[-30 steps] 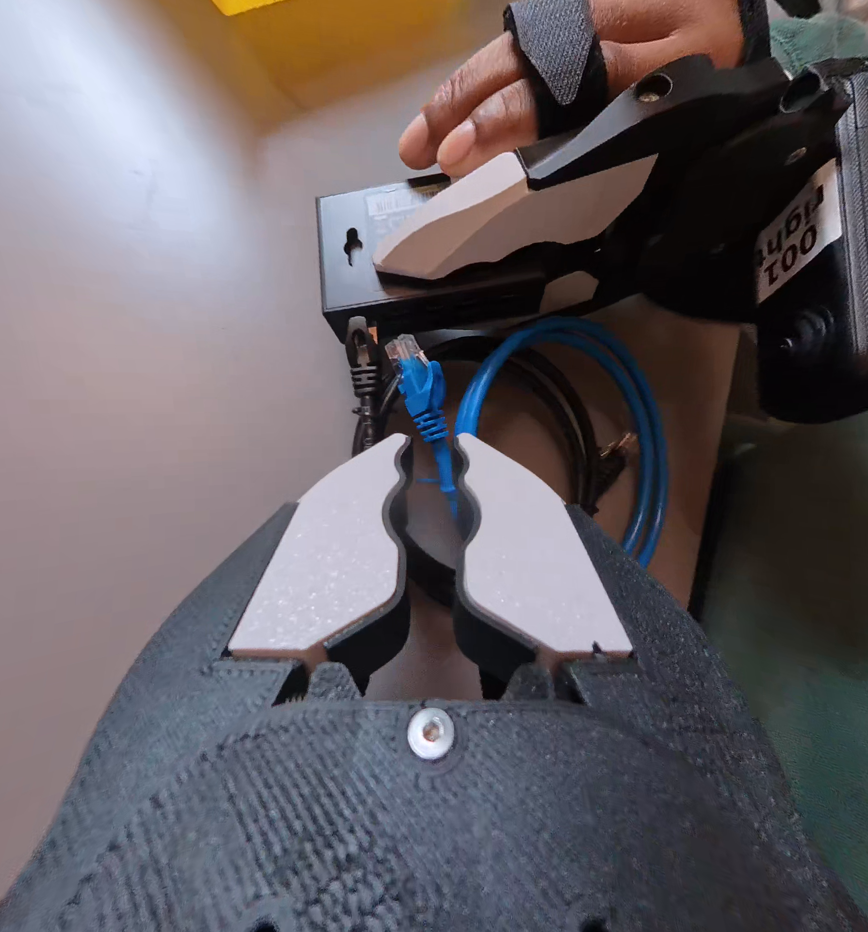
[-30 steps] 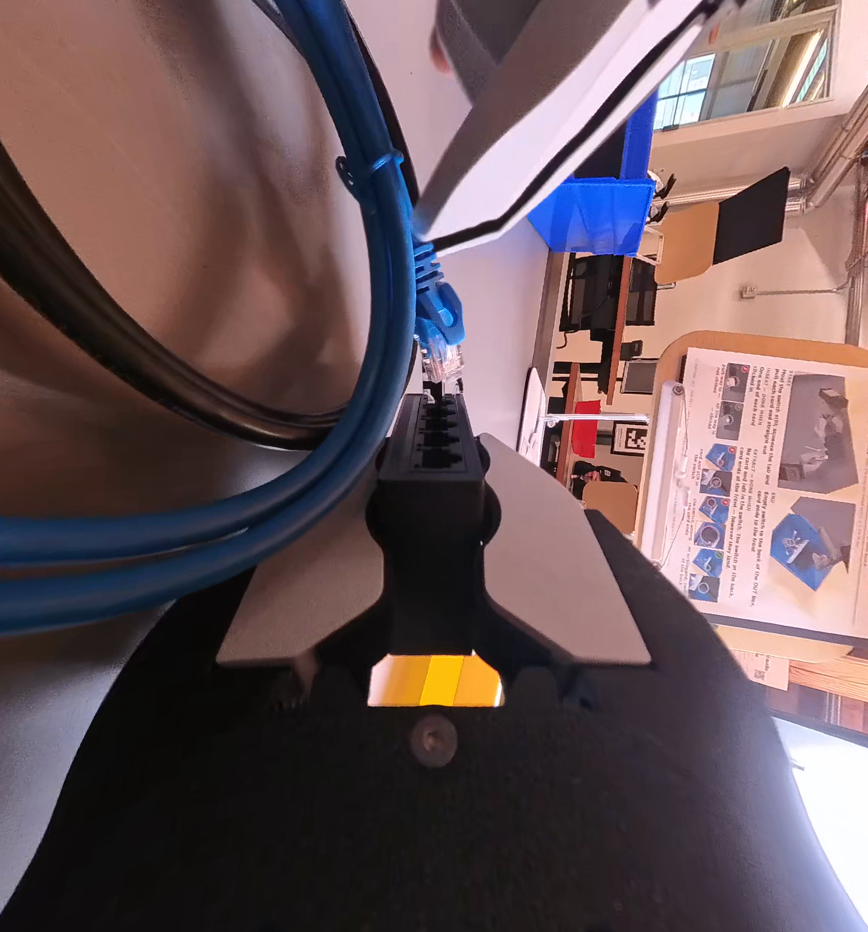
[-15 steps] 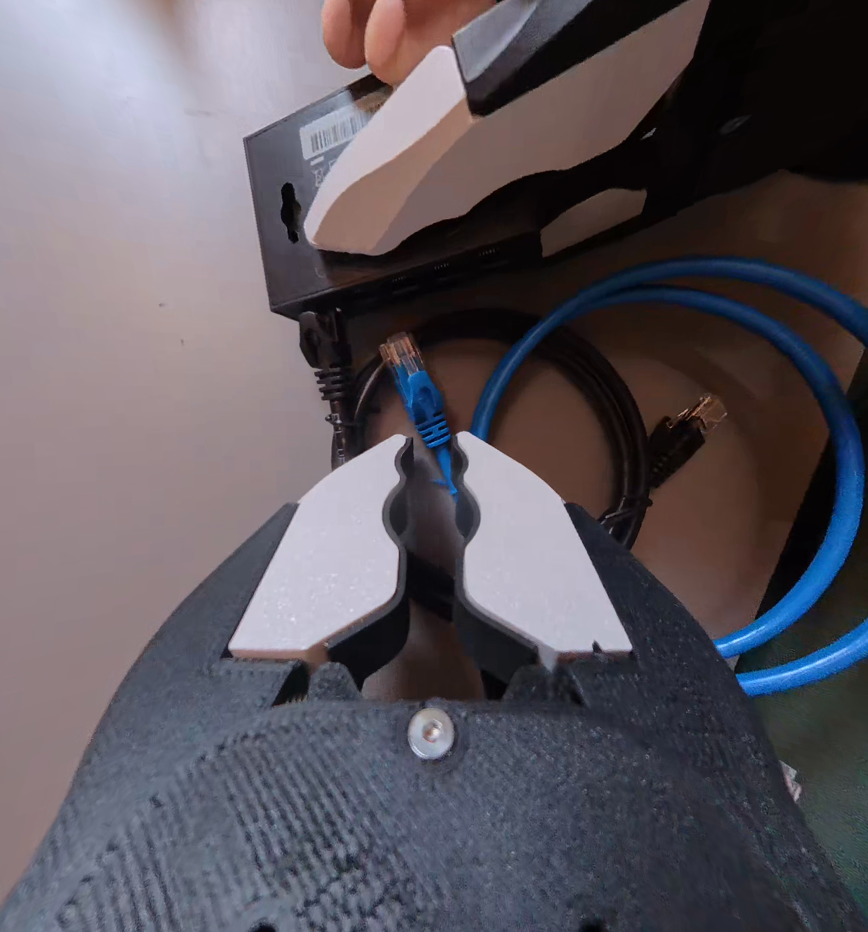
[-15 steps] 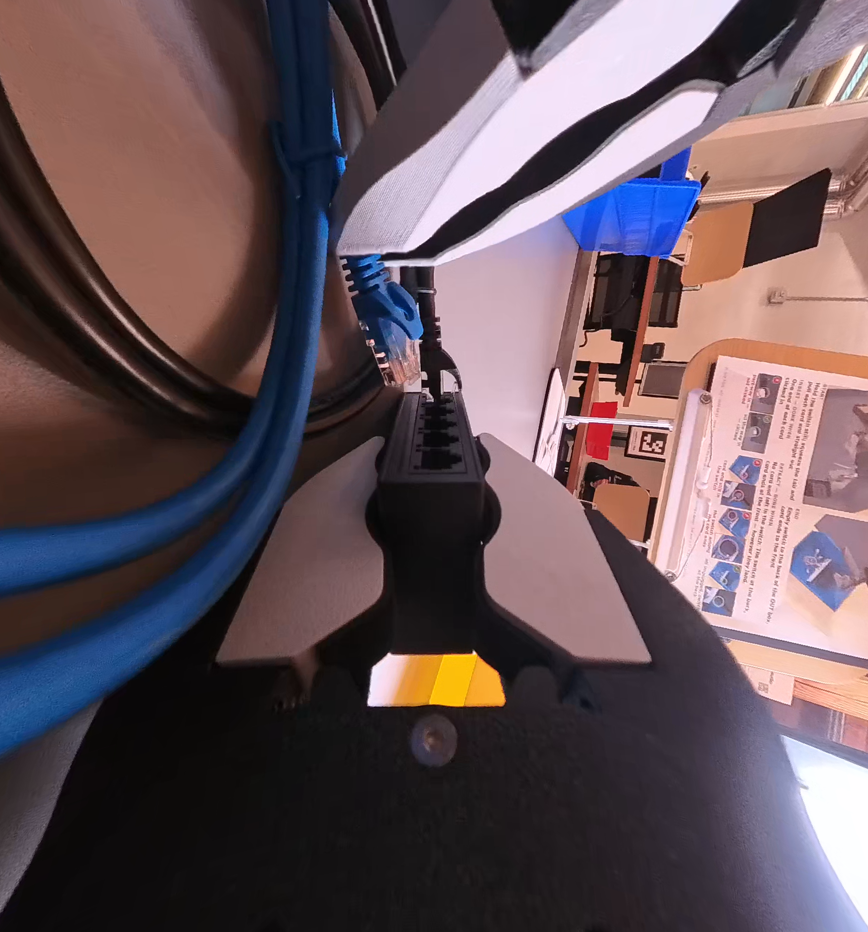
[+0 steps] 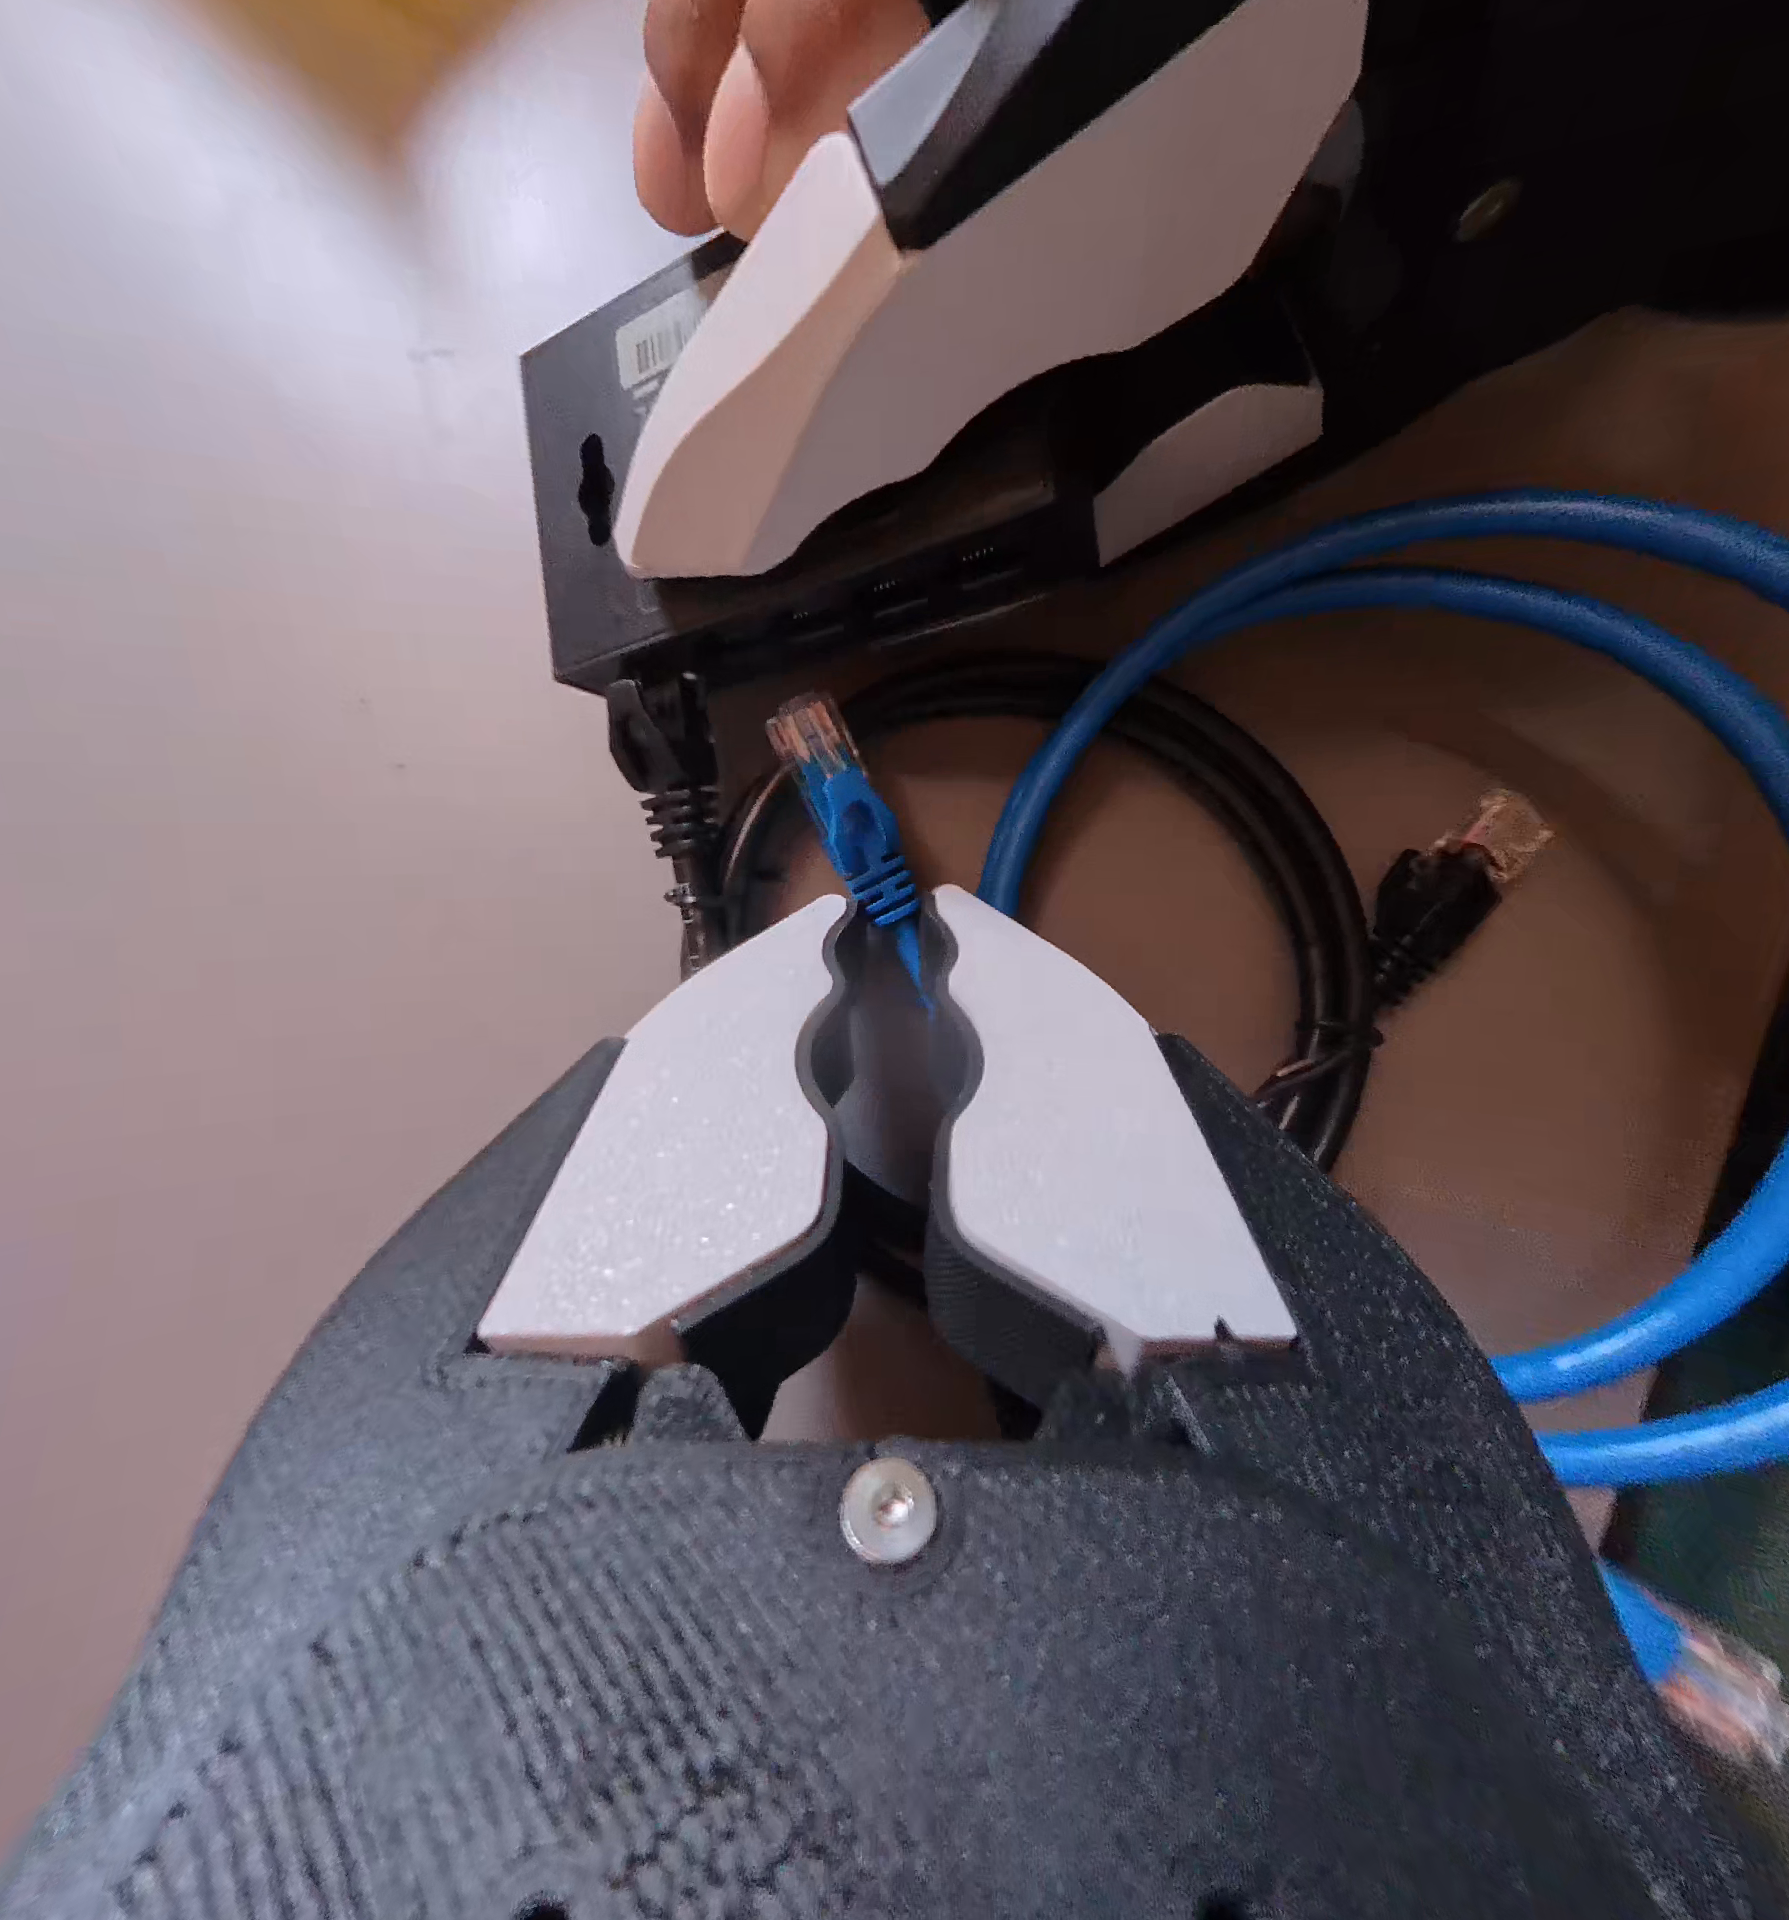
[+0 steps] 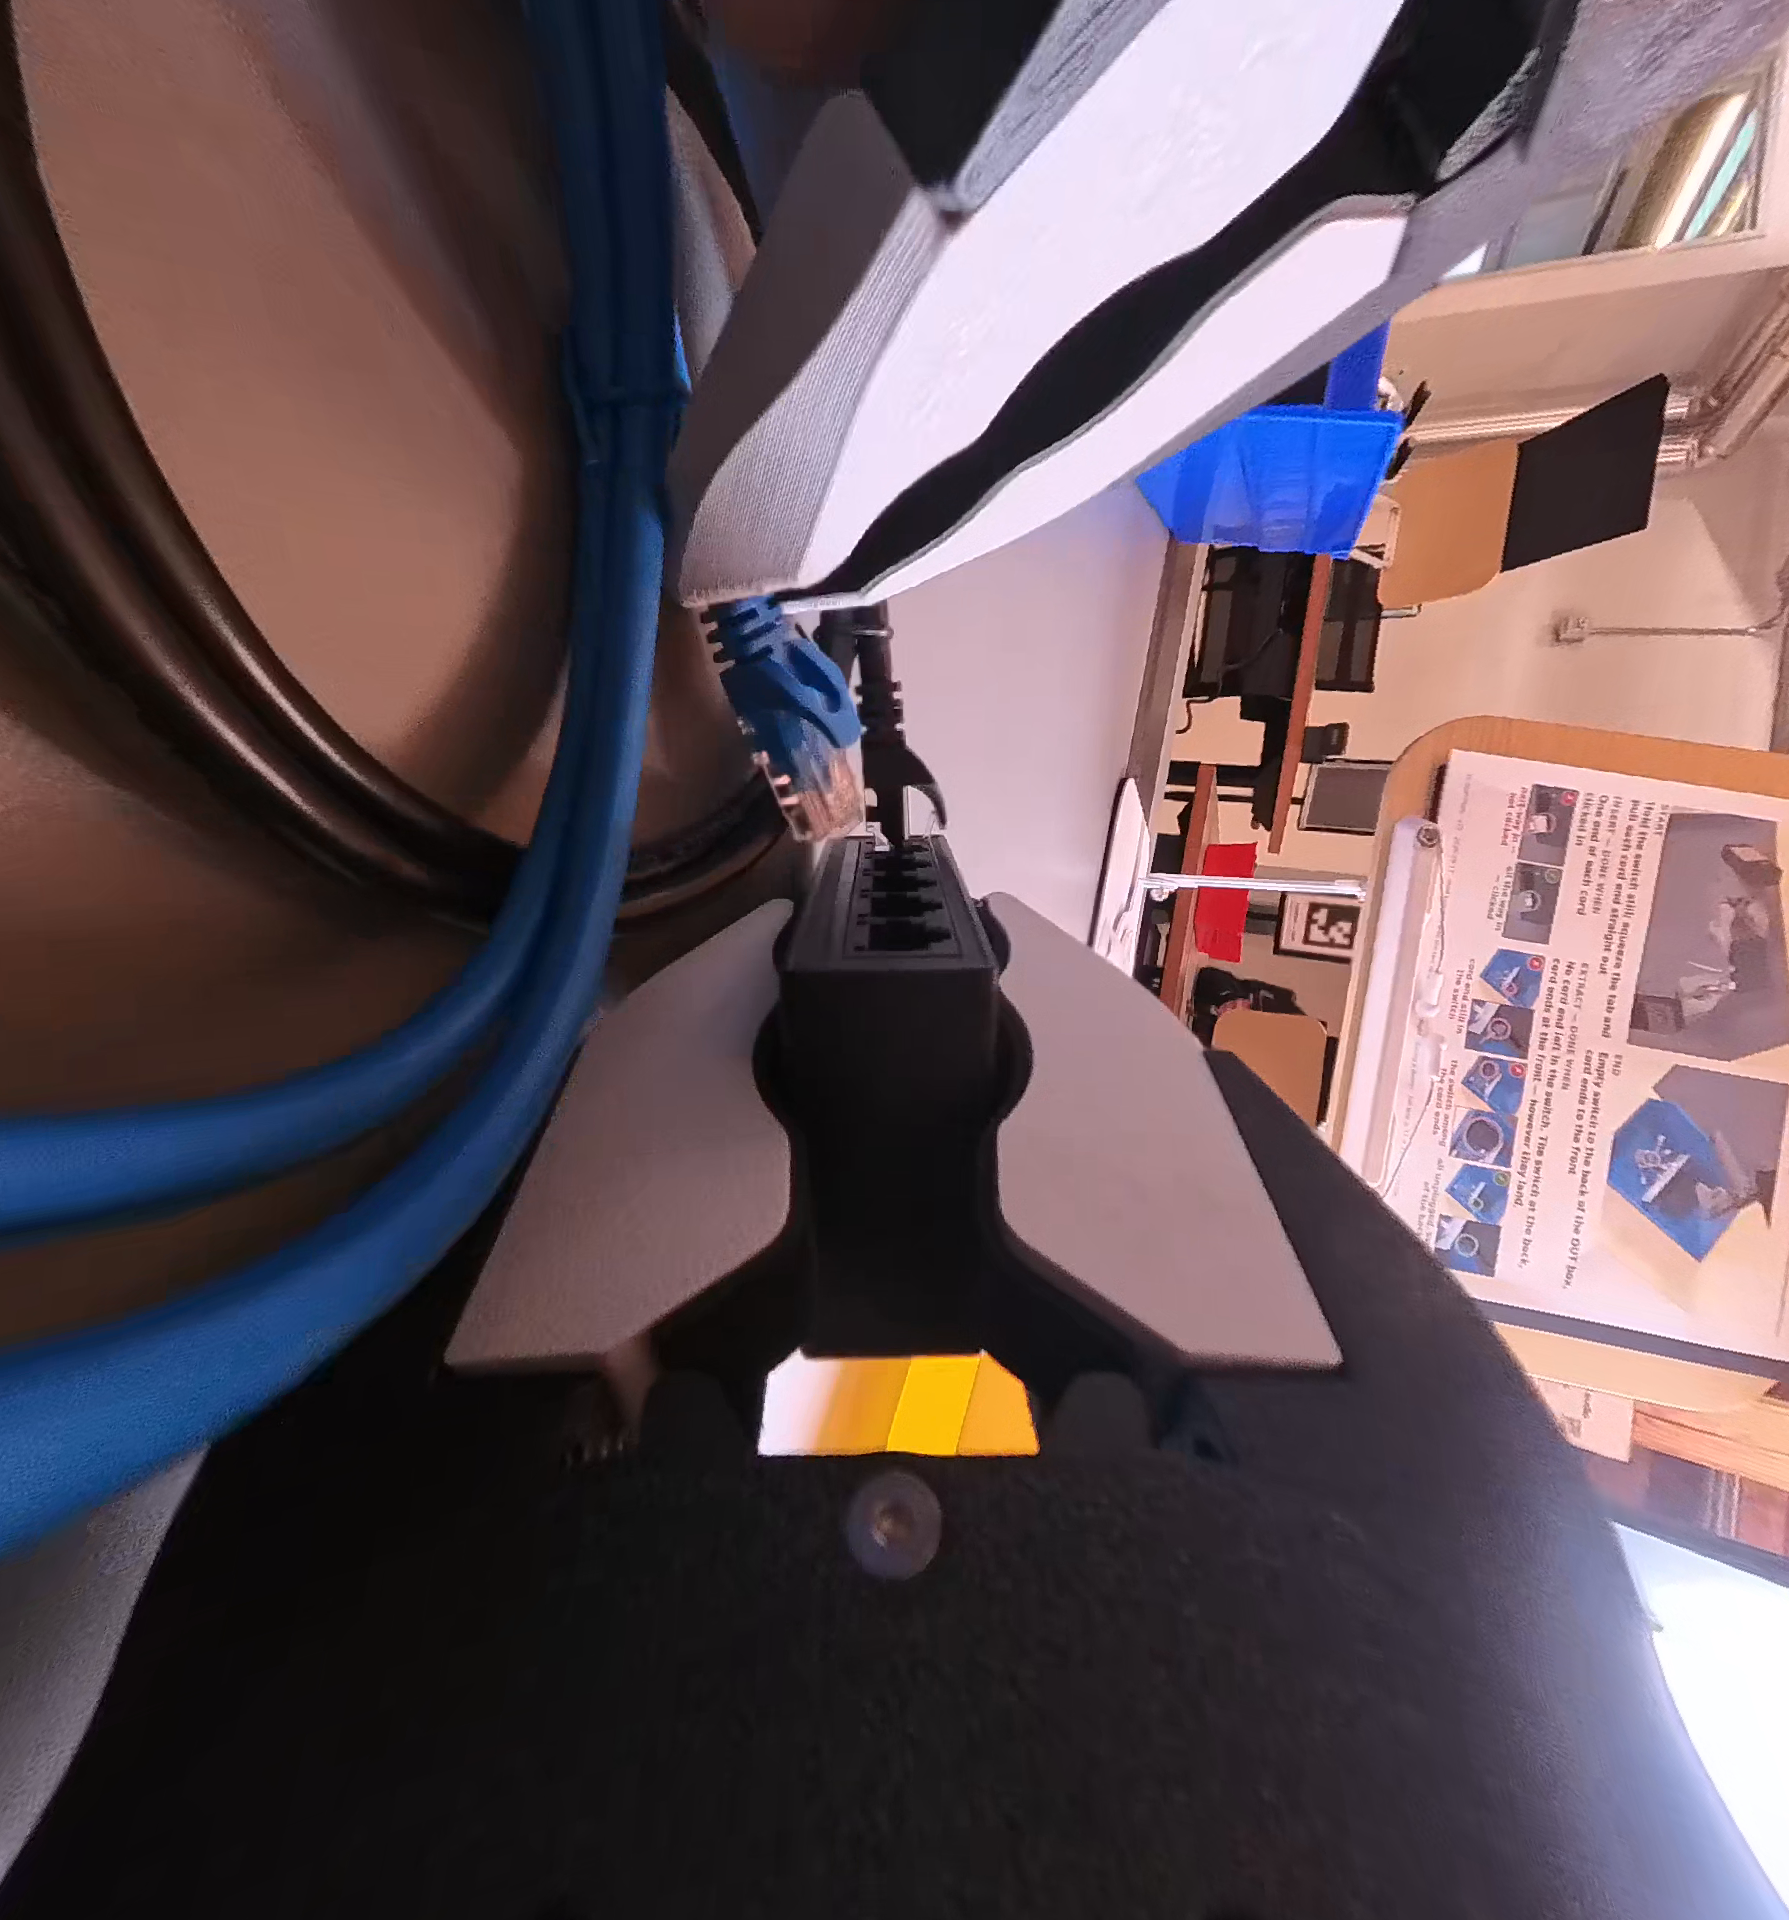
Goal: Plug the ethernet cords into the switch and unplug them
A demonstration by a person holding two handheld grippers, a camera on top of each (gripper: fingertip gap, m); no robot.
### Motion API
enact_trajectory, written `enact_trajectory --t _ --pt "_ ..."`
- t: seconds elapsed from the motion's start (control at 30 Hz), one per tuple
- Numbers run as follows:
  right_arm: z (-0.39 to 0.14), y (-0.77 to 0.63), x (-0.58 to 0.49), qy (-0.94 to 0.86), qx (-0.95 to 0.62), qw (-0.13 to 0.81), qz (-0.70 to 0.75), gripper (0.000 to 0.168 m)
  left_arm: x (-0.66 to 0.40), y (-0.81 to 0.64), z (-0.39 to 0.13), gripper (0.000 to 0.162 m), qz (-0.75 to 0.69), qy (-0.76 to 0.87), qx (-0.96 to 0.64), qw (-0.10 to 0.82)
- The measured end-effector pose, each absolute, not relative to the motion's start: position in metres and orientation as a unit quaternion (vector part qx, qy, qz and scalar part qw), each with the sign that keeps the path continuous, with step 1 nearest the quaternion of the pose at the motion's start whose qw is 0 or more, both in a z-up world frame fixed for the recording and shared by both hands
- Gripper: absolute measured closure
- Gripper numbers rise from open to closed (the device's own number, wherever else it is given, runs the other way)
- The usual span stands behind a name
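Observation:
My left gripper (image 5: 892, 914) is shut on the blue ethernet cord (image 5: 1742, 790) just behind its plug (image 5: 833, 774), which points at the port side of the black switch (image 5: 599, 540) but stays a short way off it. My right gripper (image 6: 892, 935) is shut on the switch (image 6: 895, 1029), with the row of ports facing up in that view. A black cord's plug (image 5: 661, 748) sits in the end port. The black cord (image 5: 1274, 790) lies coiled, its free plug (image 5: 1461, 873) on the table. The blue plug (image 6: 796, 727) also shows in the right wrist view.
The blue cord's other plug (image 5: 1700, 1694) hangs at the lower right. A hand (image 5: 724, 114) holds the right gripper. The brown table top (image 5: 194, 727) lies to the left. A blue bin (image 6: 1274, 478) and a poster board (image 6: 1638, 1049) stand far off.
The blue plug has drawn back from the switch's ports and swung to the side. The switch, held in the right gripper, has tilted and come closer in the left wrist view.

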State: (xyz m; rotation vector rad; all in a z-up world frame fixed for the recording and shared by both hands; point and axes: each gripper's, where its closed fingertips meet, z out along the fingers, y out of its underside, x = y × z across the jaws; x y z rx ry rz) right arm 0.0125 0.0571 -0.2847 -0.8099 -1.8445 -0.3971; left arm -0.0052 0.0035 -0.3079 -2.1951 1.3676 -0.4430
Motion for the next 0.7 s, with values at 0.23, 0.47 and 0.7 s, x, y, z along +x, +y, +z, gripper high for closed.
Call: enact_trajectory --t 0.23,0.47,0.7 --pt "-0.263 0.053 0.010 -0.746 -0.324 0.562 -0.149 0.139 -0.009 0.002 -0.274 0.152 -0.348 0.442 -0.805 0.188" --pt "-0.264 0.044 0.003 -0.753 -0.296 0.569 -0.148 0.139 -0.007 -0.005 -0.276 0.152 -0.350 0.447 -0.817 0.099" --pt "-0.265 0.037 0.000 -0.757 -0.278 0.571 -0.151 0.139 -0.018 -0.004 -0.275 0.153 -0.328 0.450 -0.830 0.022"
